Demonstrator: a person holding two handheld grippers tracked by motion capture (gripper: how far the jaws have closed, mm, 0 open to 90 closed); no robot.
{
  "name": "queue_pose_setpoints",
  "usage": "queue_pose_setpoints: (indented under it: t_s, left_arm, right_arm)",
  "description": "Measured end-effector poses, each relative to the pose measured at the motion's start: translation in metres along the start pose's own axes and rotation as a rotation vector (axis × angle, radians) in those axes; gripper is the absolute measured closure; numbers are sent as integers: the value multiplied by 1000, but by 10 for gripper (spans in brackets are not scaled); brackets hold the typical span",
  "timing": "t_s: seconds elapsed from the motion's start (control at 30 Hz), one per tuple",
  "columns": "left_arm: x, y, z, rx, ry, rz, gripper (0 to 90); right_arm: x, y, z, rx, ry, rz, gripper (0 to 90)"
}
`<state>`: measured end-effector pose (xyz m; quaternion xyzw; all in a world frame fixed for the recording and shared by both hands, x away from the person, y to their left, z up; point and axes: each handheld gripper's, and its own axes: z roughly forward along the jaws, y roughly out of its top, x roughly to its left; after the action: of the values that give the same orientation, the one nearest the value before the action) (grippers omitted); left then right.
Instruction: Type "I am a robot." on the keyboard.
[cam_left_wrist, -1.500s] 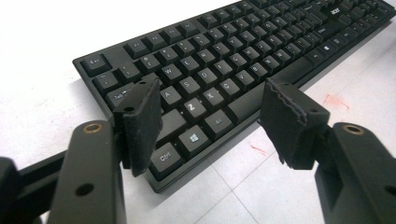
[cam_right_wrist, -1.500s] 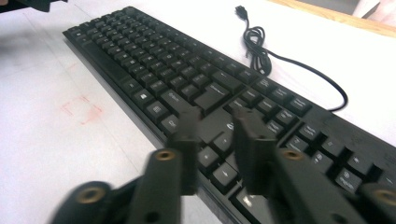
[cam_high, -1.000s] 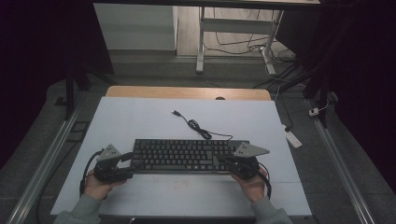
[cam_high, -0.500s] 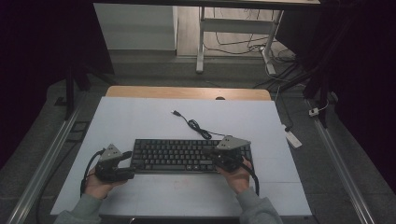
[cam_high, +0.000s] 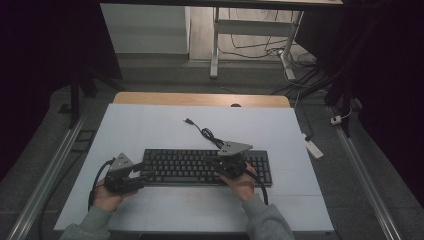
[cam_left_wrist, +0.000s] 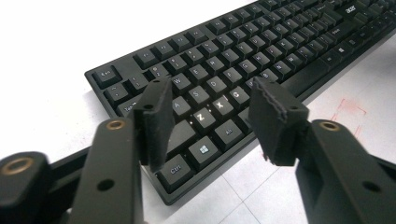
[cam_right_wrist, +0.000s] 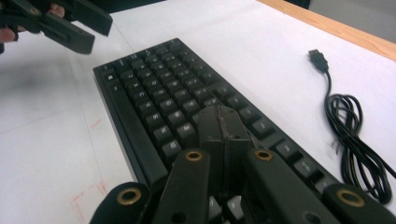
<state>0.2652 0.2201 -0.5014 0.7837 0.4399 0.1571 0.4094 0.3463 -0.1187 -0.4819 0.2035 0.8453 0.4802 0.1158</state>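
A black keyboard lies across the white table top, its cable coiled behind it. My left gripper sits at the keyboard's left end, and its jaws have just been closing. In the left gripper view the left gripper stands open above the letter keys of the keyboard, with nothing pinched. My right gripper hovers over the keys right of the middle. In the right gripper view the right gripper is shut and empty, low over the keyboard. The left gripper shows beyond the far end.
The white sheet covers the table; a wooden edge runs along its far side. The USB plug and coiled cable lie beside the keyboard. A white power strip lies on the floor at right.
My right gripper has slid left from the keyboard's right end to over the keys. The left hand has stayed at the left end.
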Motion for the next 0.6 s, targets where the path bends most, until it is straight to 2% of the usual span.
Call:
queue_pose_setpoints:
  t_s: [0.13,0.17,0.3,0.37,0.47,0.6]
  left_arm:
    - [4,4,7,23,4,-6,624]
    - [5,5,8,29,6,-7,624]
    - [8,7,14,53,5,-10,725]
    - [9,7,16,62,11,-10,809]
    - [10,7,19,73,13,-3,880]
    - [11,7,22,86,13,5,889]
  right_arm:
    - [0,7,10,0,15,-4,894]
    - [0,7,10,0,15,-4,894]
    - [1,7,16,9,26,-7,893]
    - [0,7,19,21,27,-13,894]
    - [-2,7,23,20,26,-9,893]
    - [-5,8,27,22,26,-10,893]
